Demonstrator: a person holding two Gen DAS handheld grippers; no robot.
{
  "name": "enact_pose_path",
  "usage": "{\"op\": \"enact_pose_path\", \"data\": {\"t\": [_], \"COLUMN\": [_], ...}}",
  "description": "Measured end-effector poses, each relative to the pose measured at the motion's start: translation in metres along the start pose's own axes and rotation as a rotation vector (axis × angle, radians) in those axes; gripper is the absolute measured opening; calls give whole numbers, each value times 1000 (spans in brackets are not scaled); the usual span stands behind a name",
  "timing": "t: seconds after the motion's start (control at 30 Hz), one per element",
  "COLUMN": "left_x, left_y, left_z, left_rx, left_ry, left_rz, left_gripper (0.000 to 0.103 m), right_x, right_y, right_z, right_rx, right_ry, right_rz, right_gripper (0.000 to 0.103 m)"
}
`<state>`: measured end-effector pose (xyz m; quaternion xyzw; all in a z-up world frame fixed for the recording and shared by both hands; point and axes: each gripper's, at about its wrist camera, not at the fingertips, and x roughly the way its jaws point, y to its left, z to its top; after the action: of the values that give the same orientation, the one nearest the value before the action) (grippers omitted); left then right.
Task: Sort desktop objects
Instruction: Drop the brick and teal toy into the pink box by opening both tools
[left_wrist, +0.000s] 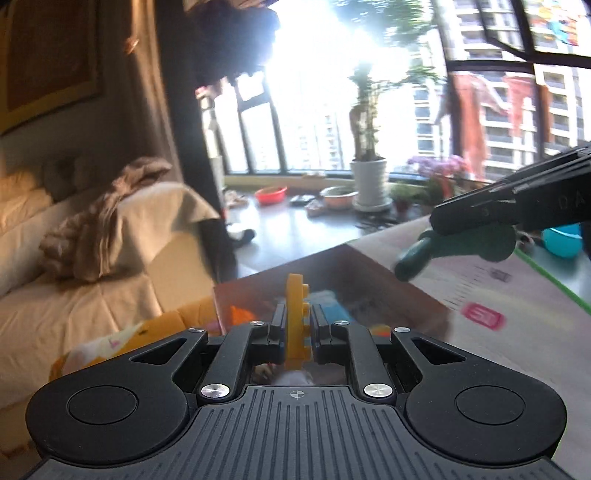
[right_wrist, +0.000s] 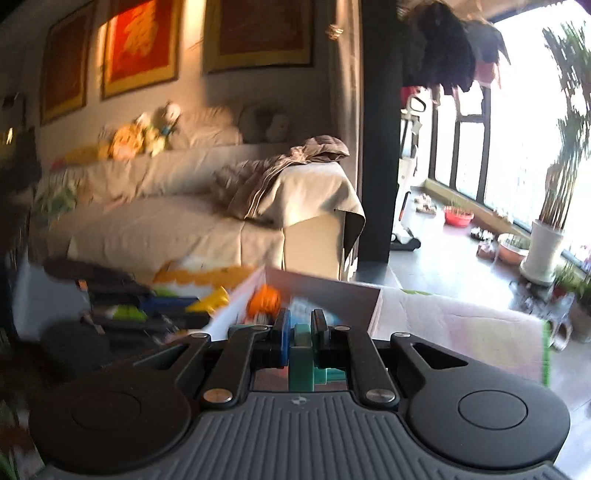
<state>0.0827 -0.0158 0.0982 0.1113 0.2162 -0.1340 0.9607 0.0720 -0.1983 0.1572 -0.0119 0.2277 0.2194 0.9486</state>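
Two pairs of tongs, each gripping a toy piece. Left tongs (left_wrist: 295, 325) pinch a flat yellow plastic building block (left_wrist: 295, 314) on edge, upright, above an open cardboard box (left_wrist: 388, 273) holding blurred coloured toys. Right tongs (right_wrist: 300, 330) pinch a dark green plastic toy piece (right_wrist: 303, 350); in the left wrist view it juts out below them over the pale worktop (left_wrist: 480, 280), right of the box.

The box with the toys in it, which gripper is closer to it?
Probably left. The left gripper, clamping a yellow block, hangs just before the box. The right gripper, holding a green toy, is off to the box's right.
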Motion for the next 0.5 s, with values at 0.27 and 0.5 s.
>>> {"op": "enact_pose_path", "data": {"t": [0.27,0.5], "left_x": [0,-26], "left_y": [21,33], "left_z": [-25,-75], "left_rx": [-83,-88], "left_ry": [58,151], "left_rz": [-16,-1], "left_gripper": [61,77], "right_x": [73,42], "right_y": [-34,-24], "right_z": [-1,-52], "right_rx": [183,123], "right_ry": [20,29], "right_rz": [-70,-114], "right_gripper": [23,50]}}
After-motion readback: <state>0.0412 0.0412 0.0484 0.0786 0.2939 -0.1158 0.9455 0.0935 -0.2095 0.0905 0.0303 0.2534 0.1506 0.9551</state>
